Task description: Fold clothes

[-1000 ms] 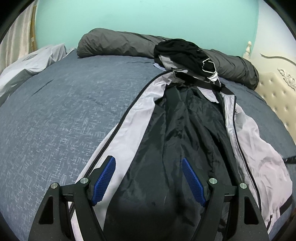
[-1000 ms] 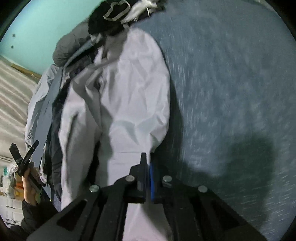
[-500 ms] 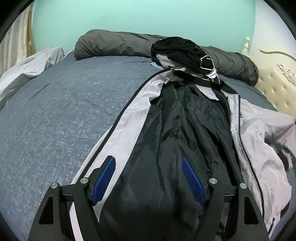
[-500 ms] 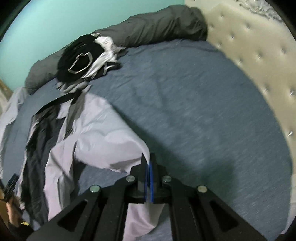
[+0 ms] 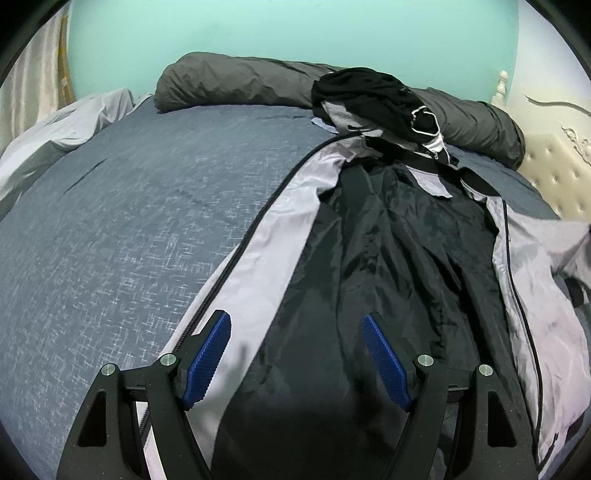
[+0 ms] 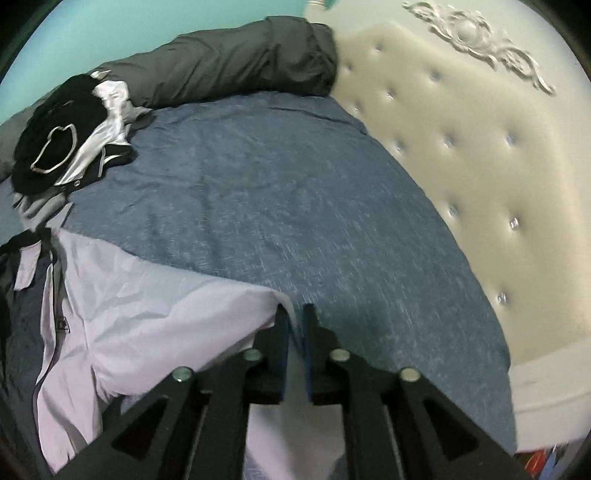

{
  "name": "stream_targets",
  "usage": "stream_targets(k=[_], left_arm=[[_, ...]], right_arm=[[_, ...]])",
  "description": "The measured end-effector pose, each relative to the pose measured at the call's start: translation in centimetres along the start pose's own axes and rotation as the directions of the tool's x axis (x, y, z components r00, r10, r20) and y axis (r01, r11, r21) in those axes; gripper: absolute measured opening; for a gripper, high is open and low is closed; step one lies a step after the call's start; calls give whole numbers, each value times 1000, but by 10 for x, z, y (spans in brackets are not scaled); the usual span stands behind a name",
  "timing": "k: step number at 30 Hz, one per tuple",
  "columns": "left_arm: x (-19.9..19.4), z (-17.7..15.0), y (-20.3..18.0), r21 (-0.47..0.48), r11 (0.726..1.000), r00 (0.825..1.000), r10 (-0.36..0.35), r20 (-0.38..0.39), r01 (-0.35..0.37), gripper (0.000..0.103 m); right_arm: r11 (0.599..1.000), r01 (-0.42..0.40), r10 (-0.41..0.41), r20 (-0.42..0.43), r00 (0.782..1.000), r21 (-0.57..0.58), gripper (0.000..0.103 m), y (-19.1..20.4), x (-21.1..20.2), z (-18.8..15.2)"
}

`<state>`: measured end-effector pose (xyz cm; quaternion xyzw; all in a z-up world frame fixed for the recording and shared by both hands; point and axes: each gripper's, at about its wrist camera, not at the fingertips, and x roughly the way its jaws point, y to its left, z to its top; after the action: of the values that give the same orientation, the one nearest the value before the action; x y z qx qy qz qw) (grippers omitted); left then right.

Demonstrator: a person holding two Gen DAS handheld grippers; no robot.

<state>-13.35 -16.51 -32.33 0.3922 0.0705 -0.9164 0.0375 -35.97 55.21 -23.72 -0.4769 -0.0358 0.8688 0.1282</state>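
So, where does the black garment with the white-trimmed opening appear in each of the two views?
Left wrist view: the black garment lies upper right of centre, on the grey rolled duvet.
Right wrist view: the black garment lies at the upper left edge, by the same roll.
Shared landmark: the grey rolled duvet along the teal wall.

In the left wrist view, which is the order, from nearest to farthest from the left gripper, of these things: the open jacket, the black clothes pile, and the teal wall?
1. The open jacket: lies directly under and ahead of the left gripper, whose jaws are open.
2. The black clothes pile: beyond the jacket's collar, against the grey bolster.
3. The teal wall: behind the bolster, at the far side of the bed.
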Motion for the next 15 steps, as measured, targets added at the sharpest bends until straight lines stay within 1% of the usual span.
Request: stream_targets(k=[2,4,5,6,8,9,12,15], left_arm=[[-3,-1,4,-2,1000,1000,3,3,-3,78],[-5,-2,7,-4,1000,1000,8,6,-8,78],[-7,-2,9,-8,1000,1000,12,8,-12,78],[-9,-2,12,-15,1000,1000,15,10,-15,78],[-15,-3,19,-31,999,1000,19,16,-18,78],[-19,-4,22,-36,999,999,27,19,-26,78],[-30,-7,34,-57,997,999,48,16,-47,78],[-39,-13,49,-90,994,998,60,1,-60,78]], right_arm=[[999,-33,33,30,999,17,10,6,-7,-13],[995,-84,80,73,994,51,11,14,-20,-27],[988,-139,132,92,987,70,12,20,-26,-36],[975,-203,193,112,975,88,14,26,-32,-46],[941,-320,302,147,942,115,17,39,-43,-66],[921,-370,352,150,924,118,19,49,-47,-77],[851,-515,499,143,855,104,19,89,-60,-116],[788,-611,598,140,789,74,20,122,-76,-144]])
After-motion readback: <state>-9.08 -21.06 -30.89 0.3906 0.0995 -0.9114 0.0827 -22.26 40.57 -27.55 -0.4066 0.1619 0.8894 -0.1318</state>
